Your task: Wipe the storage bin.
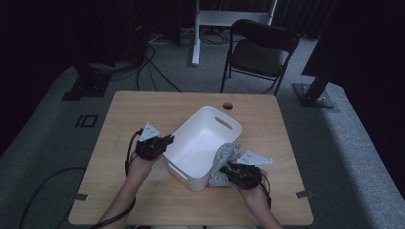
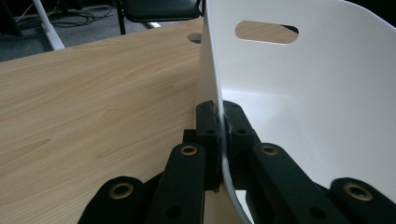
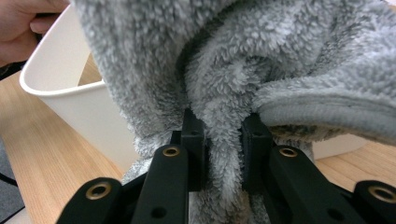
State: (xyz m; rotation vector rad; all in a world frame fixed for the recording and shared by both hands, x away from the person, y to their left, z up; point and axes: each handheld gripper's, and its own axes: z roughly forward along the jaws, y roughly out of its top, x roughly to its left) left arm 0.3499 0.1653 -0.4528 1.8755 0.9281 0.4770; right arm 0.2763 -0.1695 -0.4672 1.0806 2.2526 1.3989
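your left gripper [image 2: 220,140] clamps the white bin's [image 1: 210,125] left wall; your right gripper [image 3: 223,140] pinches the grey towel [image 1: 224,157] at its near-right rim, not yet inside.

surface: wooden table [image 1: 143,114] | on it: white bin [image 1: 203,143], grey fleece cloth [image 1: 220,177] touching bin's near side

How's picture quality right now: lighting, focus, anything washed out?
High view: dim, room edges nearly black, white bin brightest. Left gripper view: evenly lit, bin wall sharp, nearest jaw links soft. Right gripper view: grey fleece cloth crisp, no glare.
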